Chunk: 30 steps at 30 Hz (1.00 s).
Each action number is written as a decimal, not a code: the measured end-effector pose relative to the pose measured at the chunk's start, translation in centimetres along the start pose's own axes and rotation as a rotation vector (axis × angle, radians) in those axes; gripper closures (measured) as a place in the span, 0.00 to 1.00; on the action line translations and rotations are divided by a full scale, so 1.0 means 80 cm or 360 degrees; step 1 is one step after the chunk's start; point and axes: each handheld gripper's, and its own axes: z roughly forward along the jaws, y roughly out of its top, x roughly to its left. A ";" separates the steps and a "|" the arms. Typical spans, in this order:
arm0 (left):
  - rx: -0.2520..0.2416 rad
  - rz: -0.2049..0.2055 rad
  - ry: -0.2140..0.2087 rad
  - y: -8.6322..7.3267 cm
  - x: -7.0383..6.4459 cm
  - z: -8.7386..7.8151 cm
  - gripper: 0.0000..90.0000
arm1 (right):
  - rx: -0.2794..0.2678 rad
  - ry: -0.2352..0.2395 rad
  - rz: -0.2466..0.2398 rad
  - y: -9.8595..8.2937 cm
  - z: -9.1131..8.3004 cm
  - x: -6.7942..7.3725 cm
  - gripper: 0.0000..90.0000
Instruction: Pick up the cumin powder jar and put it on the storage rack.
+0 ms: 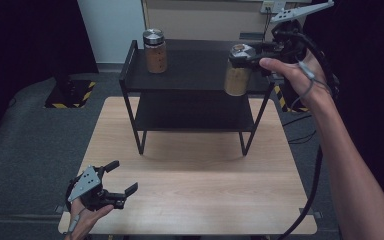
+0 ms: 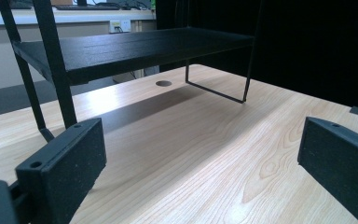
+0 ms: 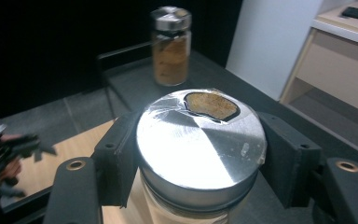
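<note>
I have a jar (image 1: 238,71) clamped in my right gripper (image 1: 245,56), the two black jaws pressed against opposite sides of its metal lid (image 3: 200,142). In the high view the jar sits in the upper right of the frame, at the front right corner of the top shelf of a black rack (image 1: 195,80); I cannot tell whether its base touches the shelf or hangs just clear of it. The glass below the lid shows a tan filling. In the right gripper view the lid takes up the centre of the frame, bright and brushed, with a dark oval patch (image 3: 210,105) near its far edge.

A second jar (image 1: 155,50) with the same kind of silver lid and brownish filling stands upright on the top shelf toward its left rear corner, well apart from the one I hold; it shows at the top centre of the right gripper view.

The rack stands at the far end of the wooden tabletop (image 1: 200,185), its lower shelf bare.

My left gripper (image 1: 121,178) sits at the lower left of the high view, over the near left corner of the tabletop, jaws spread wide with nothing between them. In the left gripper view they frame bare wood, with the rack in the upper left.
</note>
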 end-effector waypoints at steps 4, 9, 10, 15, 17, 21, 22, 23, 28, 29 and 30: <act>-0.0002 -0.0002 0.0001 0.000 0.001 0.000 0.00 | 0.0006 -0.0102 0.0038 0.010 0.009 -0.001 0.40; -0.0008 -0.0008 0.0006 -0.001 0.002 -0.002 0.00 | 0.0015 -0.0216 0.0070 0.019 0.021 -0.007 0.40; -0.0007 -0.0008 0.0008 -0.001 0.002 -0.002 0.00 | 0.0019 -0.0235 0.0075 0.021 0.024 -0.009 0.40; -0.0009 -0.0012 0.0010 -0.001 0.002 -0.002 0.00 | -0.0008 -0.0359 0.0140 0.022 0.037 -0.013 0.40; -0.0007 -0.0011 0.0009 -0.001 0.002 -0.001 0.00 | -0.0014 -0.0433 0.0148 0.022 0.044 -0.011 0.39; -0.0006 -0.0009 0.0007 -0.001 0.002 -0.001 0.00 | -0.0021 -0.0517 0.0195 0.021 0.054 -0.013 0.39; -0.0008 -0.0011 0.0007 -0.001 0.002 -0.002 0.00 | -0.0017 -0.0537 0.0203 0.022 0.056 -0.014 0.39; -0.0009 -0.0013 0.0006 -0.001 0.003 -0.002 0.00 | -0.0011 -0.0554 0.0207 0.022 0.058 -0.014 0.39; -0.0009 -0.0013 0.0005 -0.002 0.003 -0.002 0.00 | -0.0014 -0.0605 0.0241 0.017 0.064 -0.019 0.40; -0.0009 -0.0015 0.0005 -0.002 0.004 -0.001 0.00 | -0.0012 -0.0607 0.0246 0.016 0.065 -0.020 0.40; -0.0010 -0.0016 0.0005 -0.002 0.004 -0.001 0.00 | -0.0011 -0.0605 0.0251 0.014 0.065 -0.021 0.39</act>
